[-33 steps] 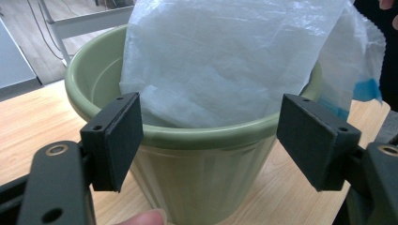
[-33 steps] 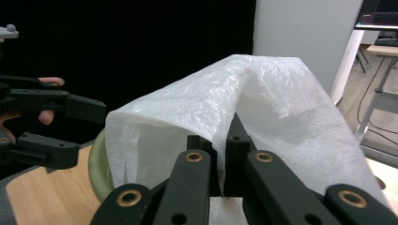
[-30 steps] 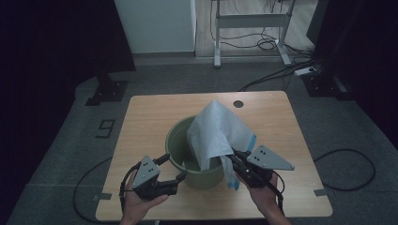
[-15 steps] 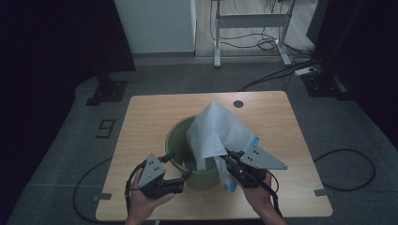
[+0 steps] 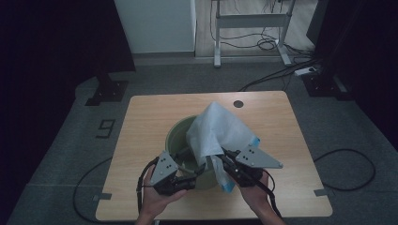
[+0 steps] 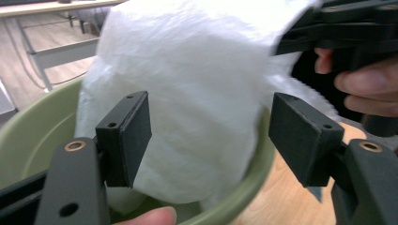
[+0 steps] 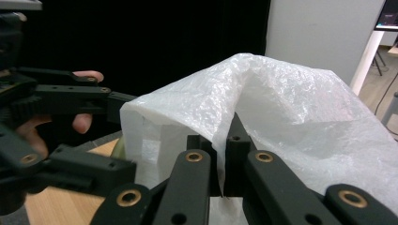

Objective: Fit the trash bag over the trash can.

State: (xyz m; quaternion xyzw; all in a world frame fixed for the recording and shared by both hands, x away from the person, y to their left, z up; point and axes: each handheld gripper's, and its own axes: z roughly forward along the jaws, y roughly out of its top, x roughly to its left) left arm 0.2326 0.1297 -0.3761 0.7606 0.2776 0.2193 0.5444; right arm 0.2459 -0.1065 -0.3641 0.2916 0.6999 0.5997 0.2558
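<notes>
I am lining the green bucket [image 5: 180, 136], which is standing near the front edge of the table [image 5: 141, 122], with the white plastic bag [image 5: 218, 129]. My right gripper [image 5: 224, 158] is clamping the bag's edge, holding it tented over the bucket. My left gripper [image 5: 193, 172] has just been closing, jaws still apart around the bag without pinching. The mouth is not yet spread over the rim; that is left, I judge. No readable label on either; a 9 [image 5: 107, 127] is marked on the floor.
</notes>
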